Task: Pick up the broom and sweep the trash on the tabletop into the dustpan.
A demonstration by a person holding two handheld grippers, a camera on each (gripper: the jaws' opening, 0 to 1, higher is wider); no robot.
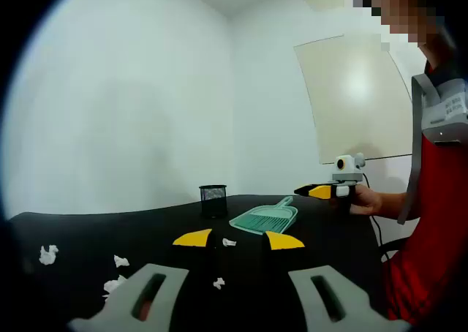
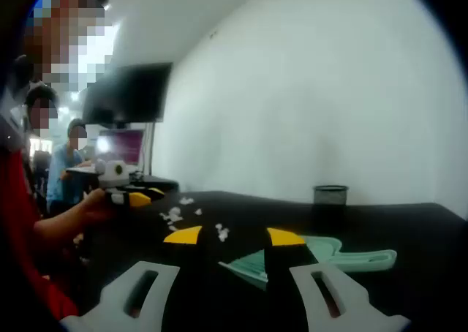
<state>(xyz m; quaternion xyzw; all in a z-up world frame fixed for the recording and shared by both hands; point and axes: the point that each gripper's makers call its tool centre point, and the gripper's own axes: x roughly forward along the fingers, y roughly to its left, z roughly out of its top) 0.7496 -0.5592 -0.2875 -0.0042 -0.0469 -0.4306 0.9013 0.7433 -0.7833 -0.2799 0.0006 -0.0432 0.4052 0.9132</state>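
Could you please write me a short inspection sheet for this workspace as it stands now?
Surface: black table, dark and matte.
Job's things: green dustpan lying flat on the table; broom not made out.
Clutter: white paper scraps scattered on the table; black mesh cup behind the dustpan.
Grippers: left hand-held gripper open, holding nothing; right hand-held gripper open, above the dustpan's near edge.
Cables: nothing seen.
Surroundings: white walls, a pale board, a dark monitor, a person in red.
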